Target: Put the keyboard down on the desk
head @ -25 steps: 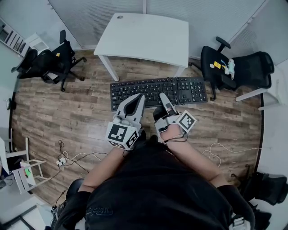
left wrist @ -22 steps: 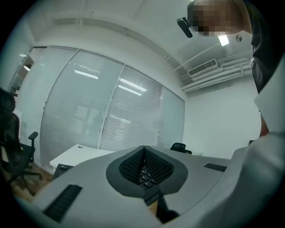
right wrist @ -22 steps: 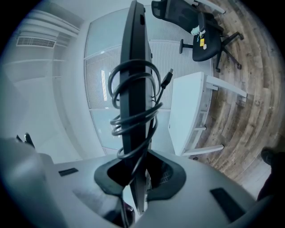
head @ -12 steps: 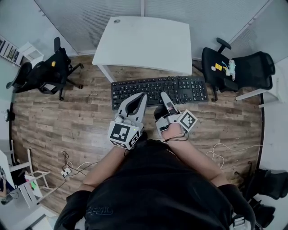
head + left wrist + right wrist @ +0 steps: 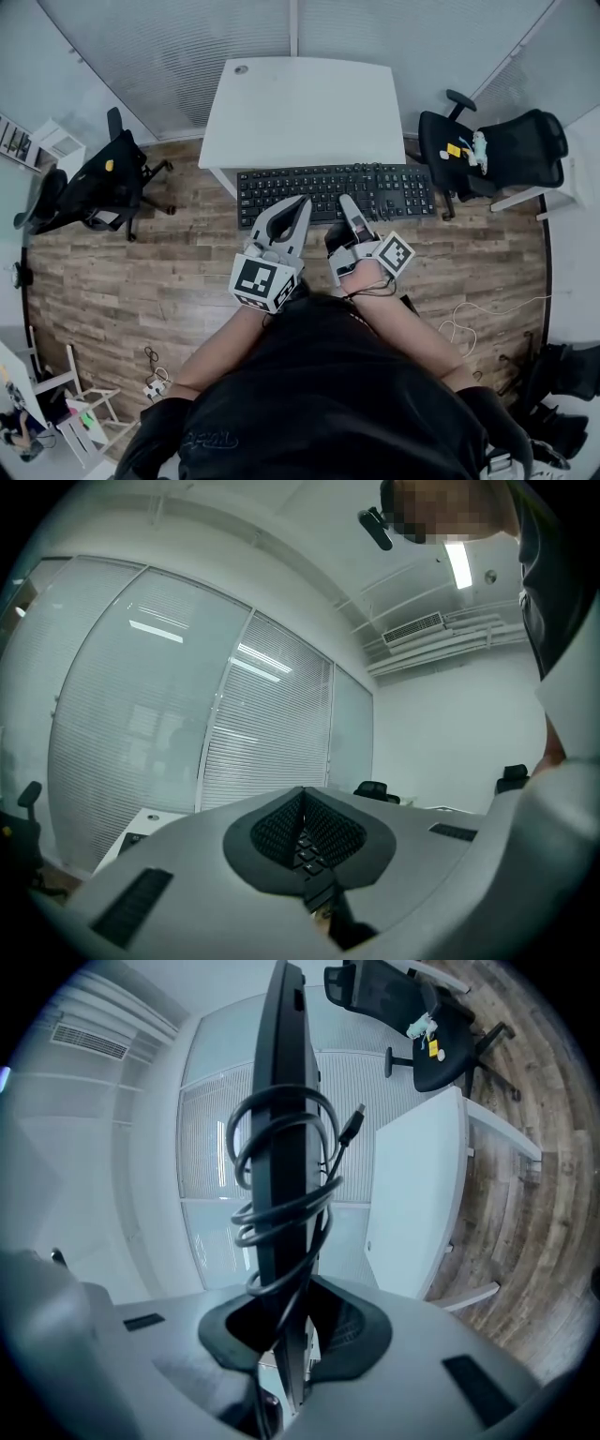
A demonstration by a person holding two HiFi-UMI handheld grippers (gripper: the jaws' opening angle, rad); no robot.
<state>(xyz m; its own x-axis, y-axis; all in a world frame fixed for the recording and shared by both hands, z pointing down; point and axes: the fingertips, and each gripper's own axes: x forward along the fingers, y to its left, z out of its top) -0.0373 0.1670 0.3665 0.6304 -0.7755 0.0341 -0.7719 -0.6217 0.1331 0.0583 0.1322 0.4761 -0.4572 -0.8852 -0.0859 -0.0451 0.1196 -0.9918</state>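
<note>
**Keyboard held off tabletop**

White tabletop (image 5: 309, 103): keyboard (image 5: 384, 187) held level just before its near edge. Right tool (image 5: 345, 202) clenched on keyboard's near side. Left tool (image 5: 302, 202) tips pressed together over the keys. Cable (image 5: 281, 1213) coiled round keyboard.

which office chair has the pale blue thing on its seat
The office chair right of the white desk; the left office chair carries only a small yellow item.

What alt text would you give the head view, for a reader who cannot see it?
Seen from above, a person holds a black keyboard by its near edge with the left gripper and the right gripper, close to the front edge of a white desk. On the wooden floor, black office chairs stand at both sides.
</note>
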